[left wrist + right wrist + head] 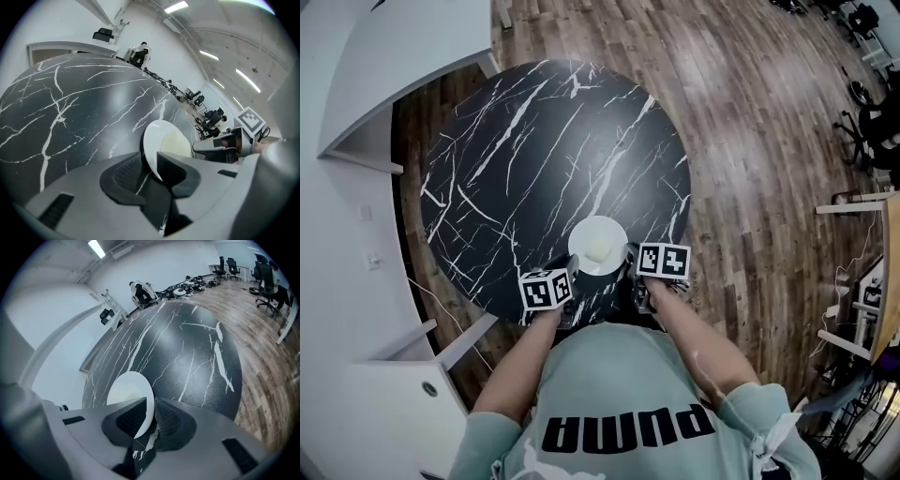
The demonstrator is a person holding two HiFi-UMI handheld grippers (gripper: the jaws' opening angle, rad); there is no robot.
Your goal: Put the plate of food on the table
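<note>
Plate (598,246), white, carrying a pale yellowish piece of food (598,251), is over the near edge of the round black marbled surface (534,159), directly in front of the person. Left gripper (571,270) has the plate's left rim and right gripper (630,256) the right rim, one on each side. Left gripper view: the rim (159,145) runs in between the two dark ribbed fingers (125,174); they pinch it, though contact on the outer side is less clear. Right gripper view: the rim (140,399) is clamped between the fingers (166,417) with no visible slack. Status: transport looks essentially complete, since the plate is already above the surface and close to it. A dark shadow hugs the plate's far side in the left gripper view, which suggests it is at or nearly at contact. Cannot confirm from any view that the base is fully seated. Remaining, by my reading: settle the plate flat if it is not already, loosen both sets of fingers and draw the grippers back off the rim. The plate sits close to the surface's edge, so a level release matters. Food appears undisturbed, roughly centred on the plate.
</note>
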